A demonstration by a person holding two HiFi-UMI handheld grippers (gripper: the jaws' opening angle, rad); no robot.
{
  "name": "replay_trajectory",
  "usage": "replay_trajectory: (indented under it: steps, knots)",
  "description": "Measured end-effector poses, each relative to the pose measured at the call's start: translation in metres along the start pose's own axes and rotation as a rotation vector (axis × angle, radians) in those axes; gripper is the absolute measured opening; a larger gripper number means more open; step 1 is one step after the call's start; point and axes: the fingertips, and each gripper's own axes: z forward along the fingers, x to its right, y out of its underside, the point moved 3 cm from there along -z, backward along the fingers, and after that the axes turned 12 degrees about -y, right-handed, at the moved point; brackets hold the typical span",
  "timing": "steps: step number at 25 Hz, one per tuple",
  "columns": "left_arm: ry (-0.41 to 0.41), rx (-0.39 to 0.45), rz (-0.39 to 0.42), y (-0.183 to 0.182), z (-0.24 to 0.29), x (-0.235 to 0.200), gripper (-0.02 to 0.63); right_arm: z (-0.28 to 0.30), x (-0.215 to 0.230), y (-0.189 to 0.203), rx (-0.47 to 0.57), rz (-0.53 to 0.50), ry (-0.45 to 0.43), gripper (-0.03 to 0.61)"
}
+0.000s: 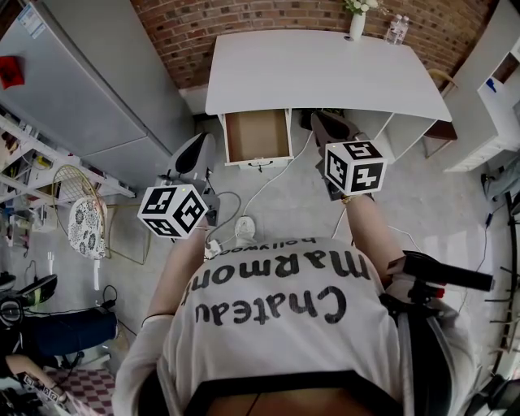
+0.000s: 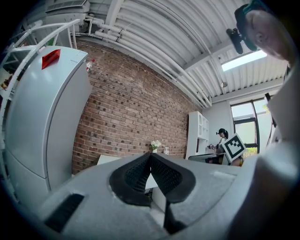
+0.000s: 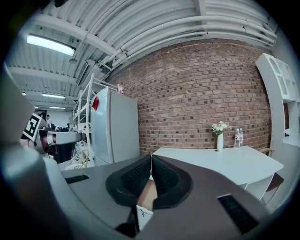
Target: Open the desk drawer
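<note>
**Head view, left to right.** A grey refrigerator (image 1: 73,89) occupies the left side. The left gripper (image 1: 197,145) is held level to its right, with its fingers (image 2: 133,176) clenched tip to tip on nothing. Ahead, the desk drawer (image 1: 257,134) hangs under the left end of the white table (image 1: 325,73). It stands pulled out, its wooden bottom exposed and its handle (image 1: 260,164) facing the person. The right gripper (image 1: 321,122) is just right of the drawer and apart from it, its fingers (image 3: 136,178) likewise pressed together and empty. At the table's far edge stand a vase of flowers (image 1: 357,23) and a bottle (image 1: 396,31). White shelving (image 1: 500,89) fills the right side.
</note>
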Motion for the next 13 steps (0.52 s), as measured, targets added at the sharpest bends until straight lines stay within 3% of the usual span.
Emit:
replay_trajectory:
  steps: [13]
  knots:
    - [0.002,-0.006,-0.003,0.004,0.007,0.007,0.015,-0.001,0.011,0.006,-0.013,0.009,0.009,0.015]
